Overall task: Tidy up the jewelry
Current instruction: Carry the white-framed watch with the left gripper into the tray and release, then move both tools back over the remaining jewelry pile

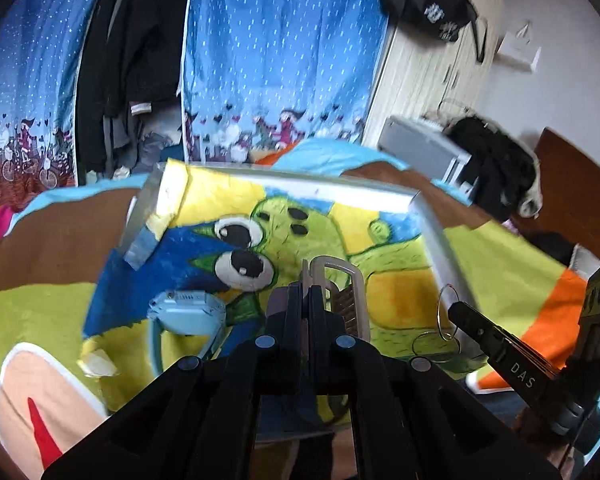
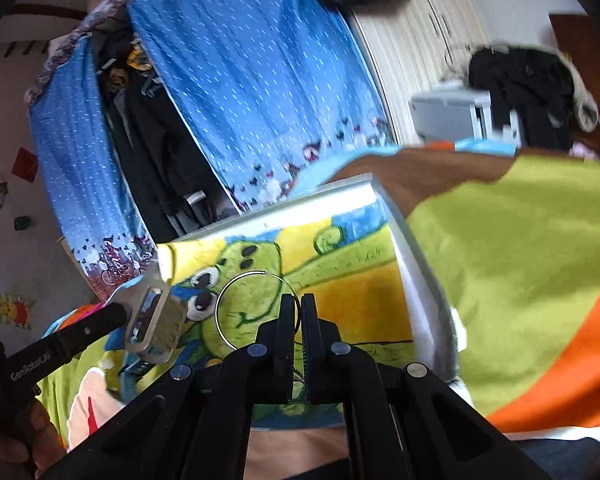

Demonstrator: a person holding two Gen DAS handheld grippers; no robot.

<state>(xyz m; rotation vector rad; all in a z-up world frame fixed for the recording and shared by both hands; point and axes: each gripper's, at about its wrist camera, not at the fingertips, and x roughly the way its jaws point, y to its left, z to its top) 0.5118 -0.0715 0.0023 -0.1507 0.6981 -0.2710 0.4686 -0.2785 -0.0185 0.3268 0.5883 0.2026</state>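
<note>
My left gripper [image 1: 306, 294] is shut on a silver metal watch band [image 1: 350, 300] and holds it above a clear tray [image 1: 384, 194] lined with a cartoon print. My right gripper [image 2: 298, 308] is shut on a thin silver hoop earring [image 2: 240, 292], also above the tray [image 2: 416, 280]. In the left wrist view the right gripper [image 1: 458, 310] sits at the tray's right side with the hoop [image 1: 446, 312]. In the right wrist view the left gripper's finger [image 2: 80, 334] shows the watch band [image 2: 156, 326] at the left. A light blue smartwatch [image 1: 188, 312] lies in the tray's left part.
The tray rests on a bed with a green, brown and orange blanket [image 2: 520, 260]. A crumpled bit of paper [image 1: 98, 362] lies at the tray's near left. Blue patterned curtains [image 1: 280, 60], hanging dark clothes [image 1: 128, 60] and a grey appliance [image 1: 420, 144] stand behind.
</note>
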